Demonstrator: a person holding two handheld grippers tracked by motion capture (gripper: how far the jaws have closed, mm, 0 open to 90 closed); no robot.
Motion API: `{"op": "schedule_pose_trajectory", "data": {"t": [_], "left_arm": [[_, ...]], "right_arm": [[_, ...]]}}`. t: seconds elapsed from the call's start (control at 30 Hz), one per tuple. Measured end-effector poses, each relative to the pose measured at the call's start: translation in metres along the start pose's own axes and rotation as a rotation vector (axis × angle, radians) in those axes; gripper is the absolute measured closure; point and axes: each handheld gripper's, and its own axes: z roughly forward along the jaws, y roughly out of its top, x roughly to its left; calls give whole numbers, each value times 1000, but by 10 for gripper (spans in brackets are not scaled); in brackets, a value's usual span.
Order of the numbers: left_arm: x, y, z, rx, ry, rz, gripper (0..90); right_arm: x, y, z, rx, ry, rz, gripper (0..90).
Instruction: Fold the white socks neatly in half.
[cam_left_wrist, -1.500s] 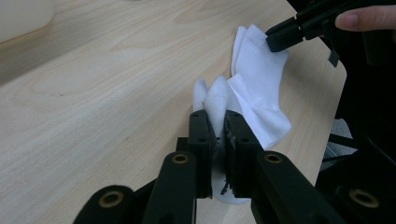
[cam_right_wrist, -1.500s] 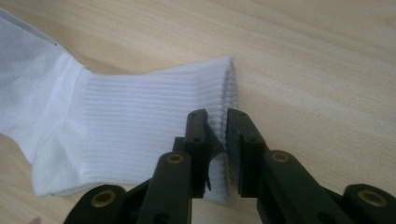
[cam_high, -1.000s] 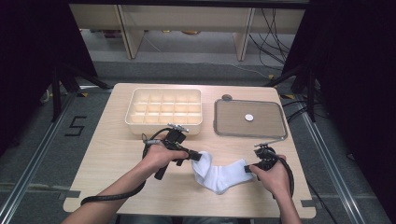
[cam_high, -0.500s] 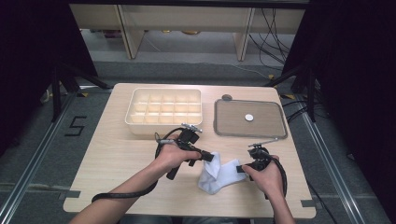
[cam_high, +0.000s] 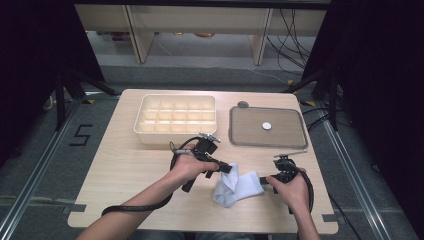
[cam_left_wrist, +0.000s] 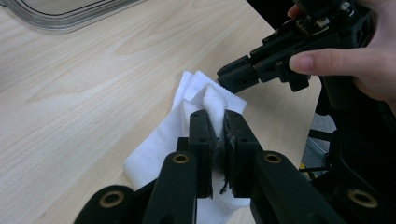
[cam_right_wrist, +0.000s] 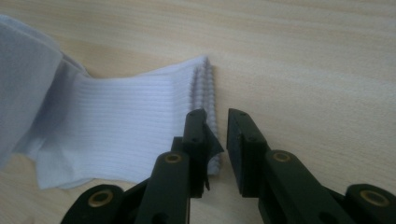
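**Sock folded over, right jaws just let go a bit**

Your left hand-held gripper (cam_left_wrist: 219, 135) pinches the white sock (cam_high: 239, 187) near the table's (cam_high: 120, 170) front edge. It has carried one end over. Your right hand-held gripper (cam_right_wrist: 217, 126) just opened and closed again; it sits narrow at the cuff, not squeezing. Folding looks half done.

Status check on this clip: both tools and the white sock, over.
Left tool shut on the white sock. Right tool at the cuff, jaws just closing, narrow gap, not clamped. Tray and lid lie farther back, apart from the sock.
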Motion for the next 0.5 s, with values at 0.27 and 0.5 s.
{"op": "schedule_pose_trajectory", "data": {"t": [0.27,0.5], "left_arm": [[-5,3,14,47,6,18,818],[-12,4,31,82,26,36,829]], "right_arm": [[2,-4,4,-29,-6,-63,757],[14,-6,4,0,14,32,748]]}}
